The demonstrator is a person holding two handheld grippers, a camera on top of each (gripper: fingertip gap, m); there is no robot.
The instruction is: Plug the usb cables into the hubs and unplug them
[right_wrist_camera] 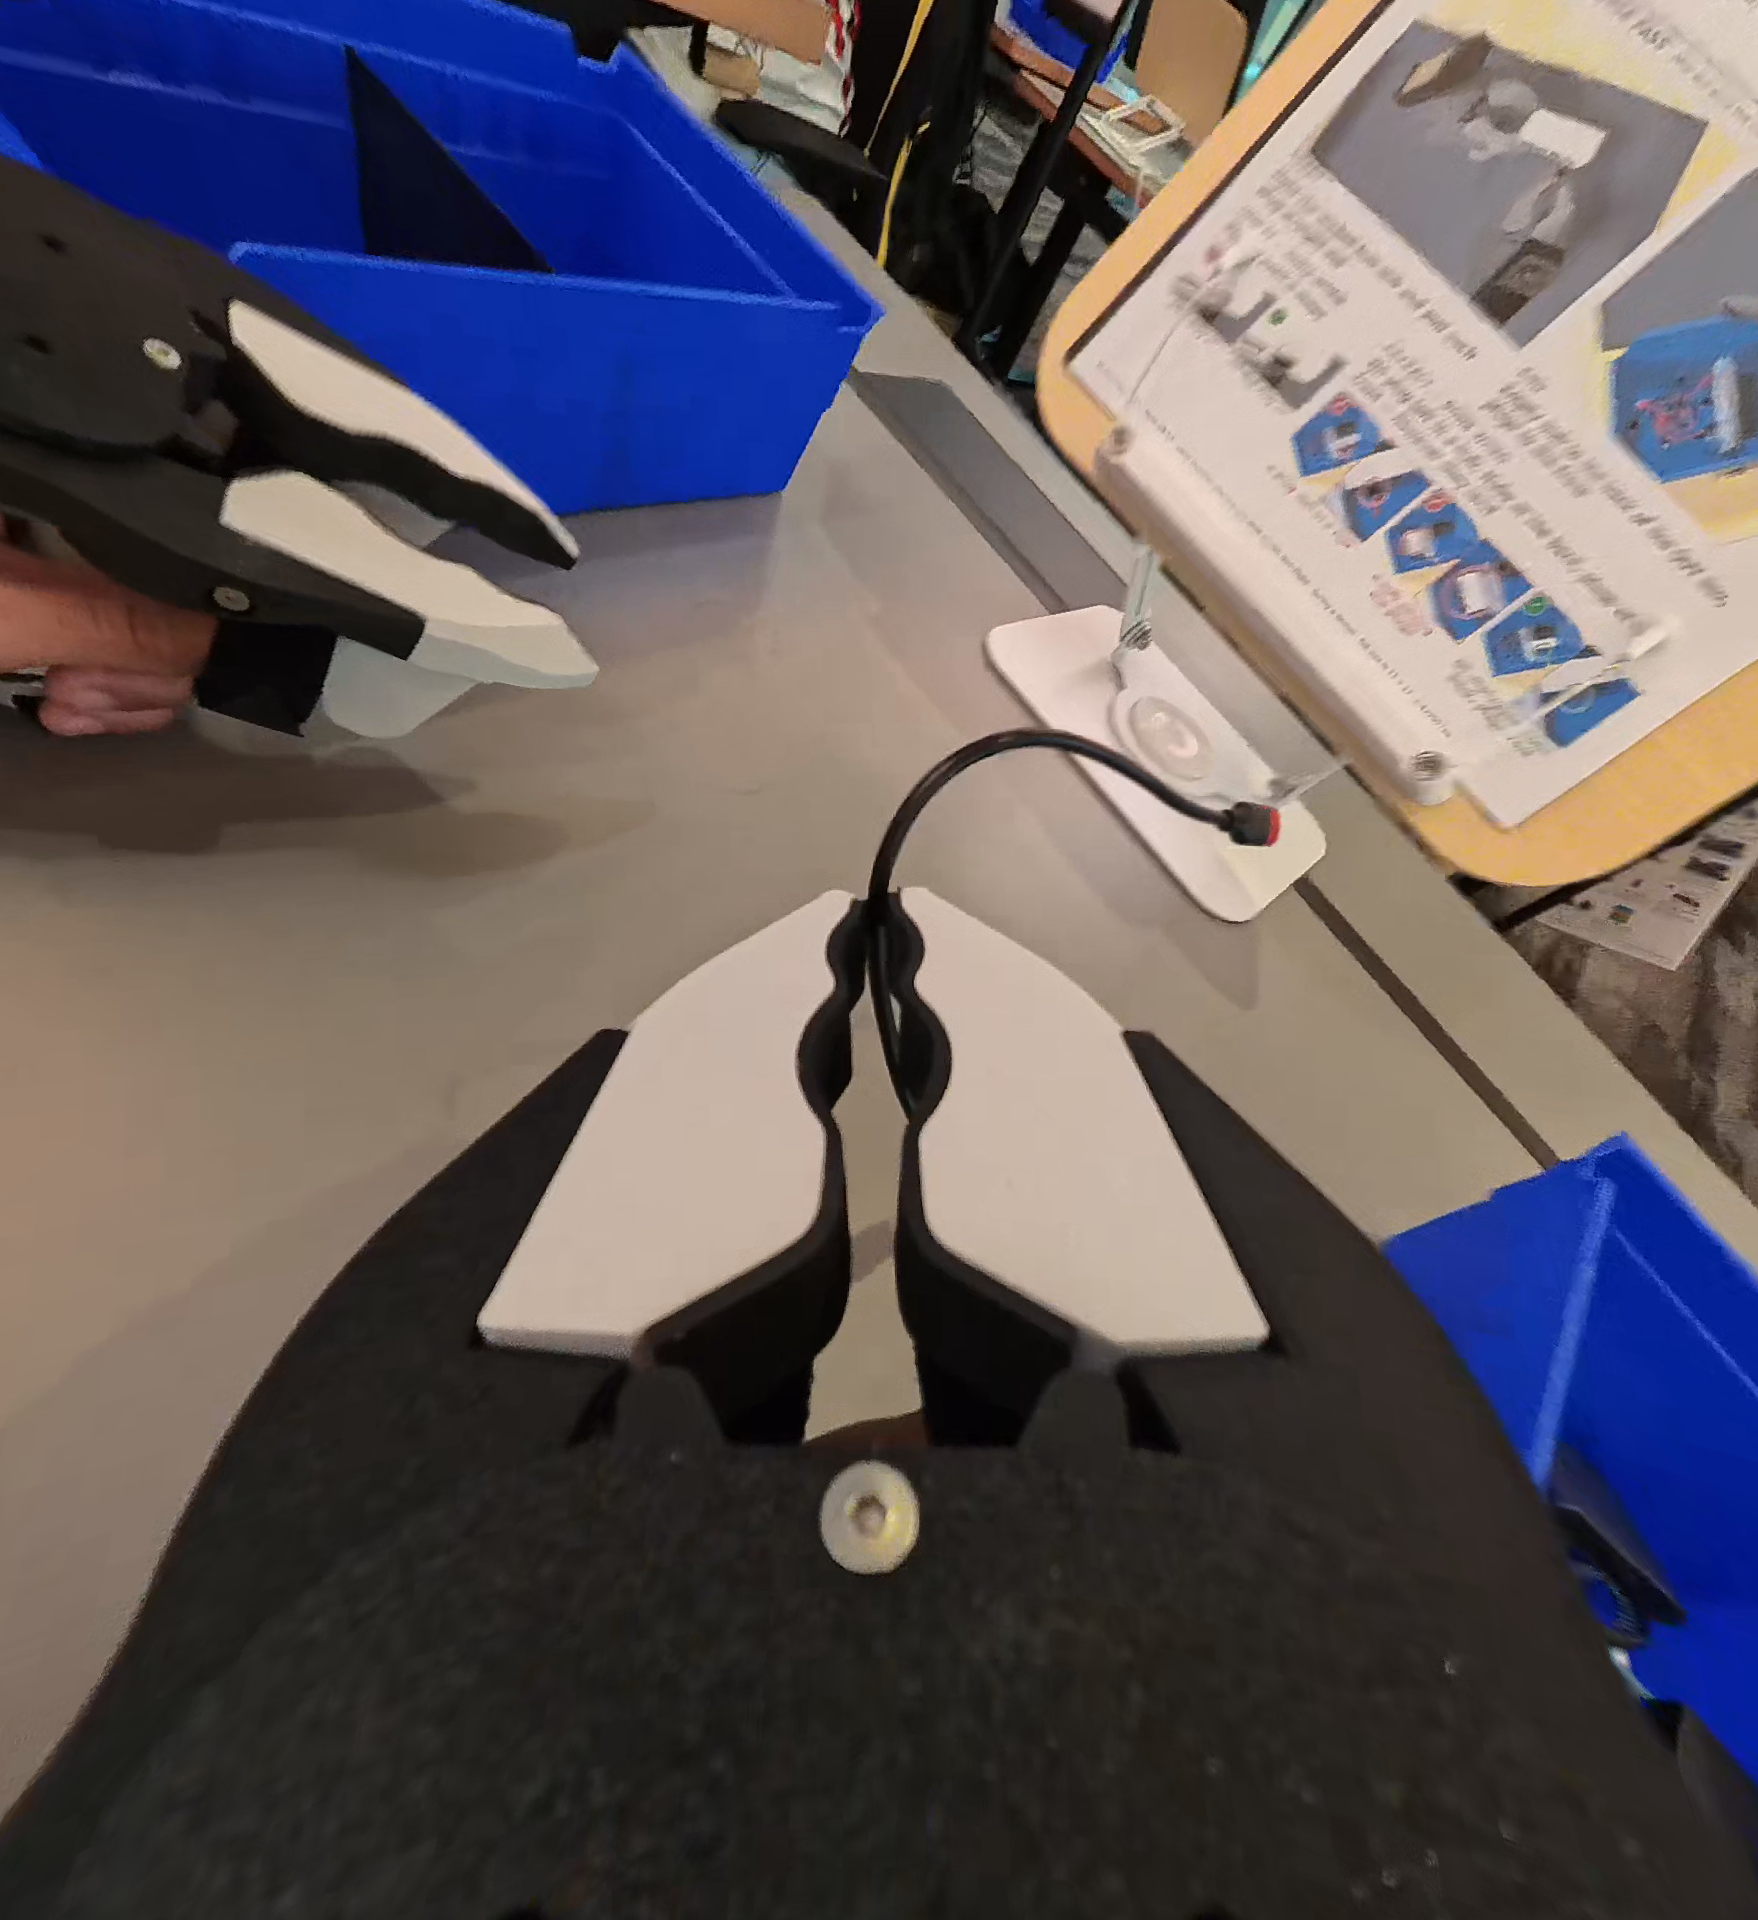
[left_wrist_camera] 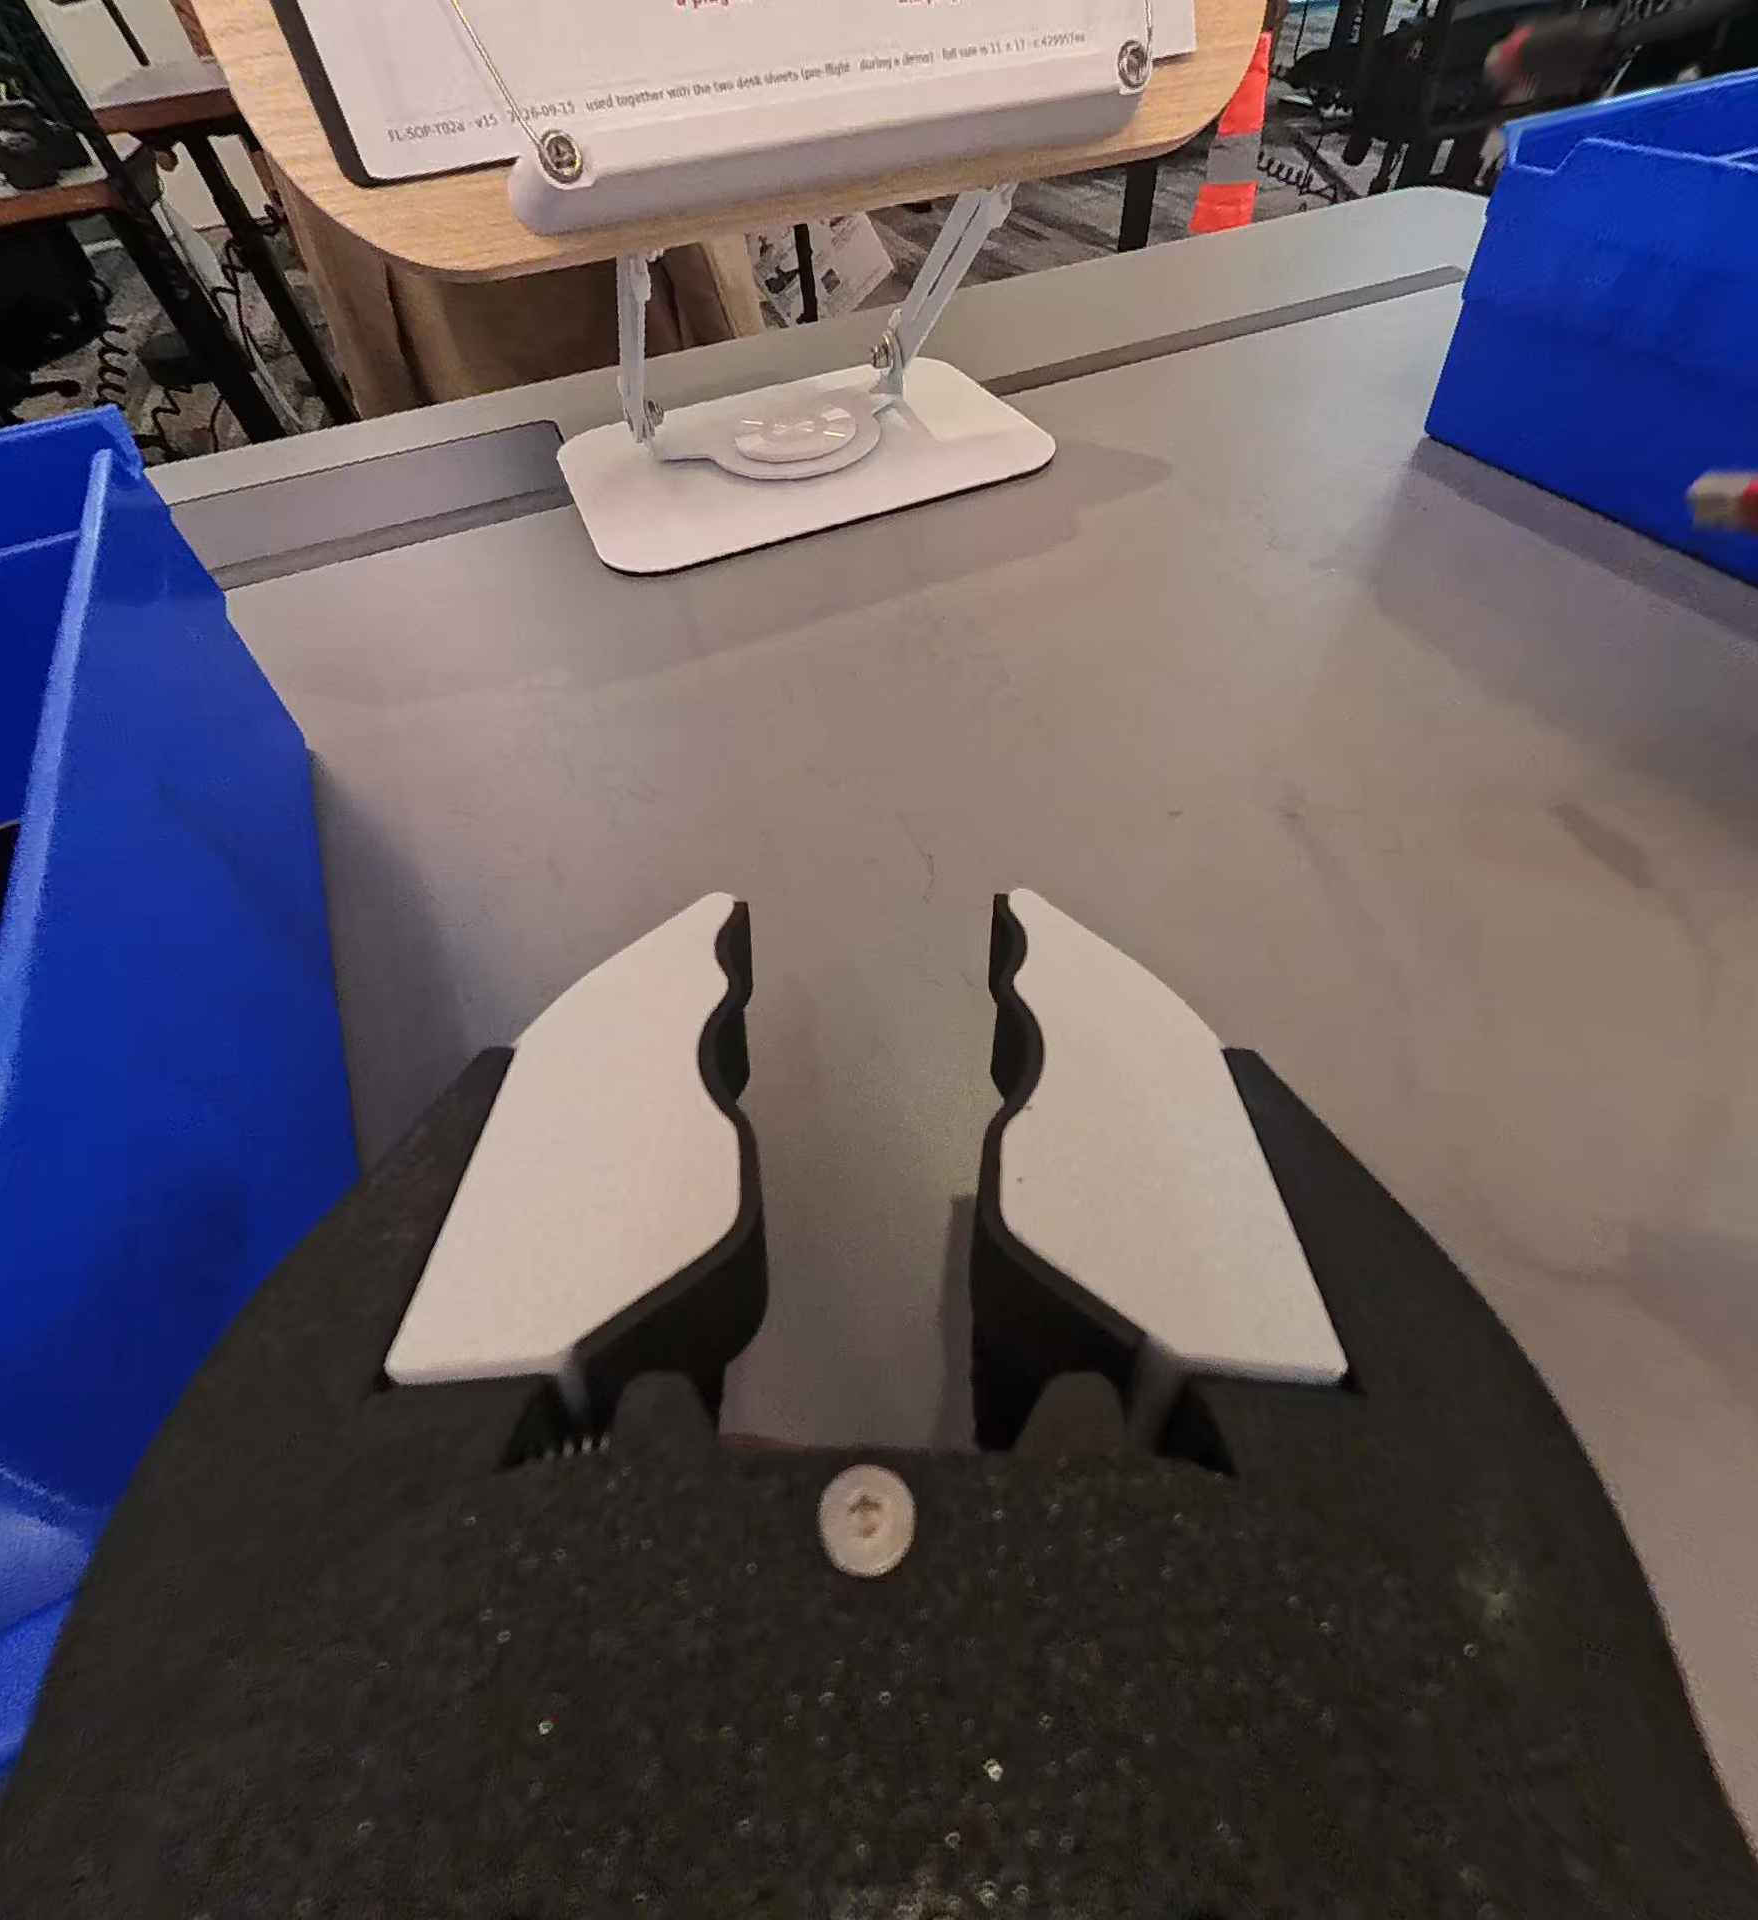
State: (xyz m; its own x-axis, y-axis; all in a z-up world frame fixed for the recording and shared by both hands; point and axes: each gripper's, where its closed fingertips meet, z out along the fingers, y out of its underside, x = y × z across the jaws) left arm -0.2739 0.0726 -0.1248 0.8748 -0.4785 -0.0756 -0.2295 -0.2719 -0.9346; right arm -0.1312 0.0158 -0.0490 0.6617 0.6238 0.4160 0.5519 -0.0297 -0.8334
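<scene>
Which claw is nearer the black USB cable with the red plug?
Right. The right claw is shut on the black USB cable with the red plug; the left claw hovers open, apart, nearer the blue plastic bin.

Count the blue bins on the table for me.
2. One bin sits at the table's left edge beside the open left claw; the other bin is at the right edge. Their insides are mostly hidden.
</scene>
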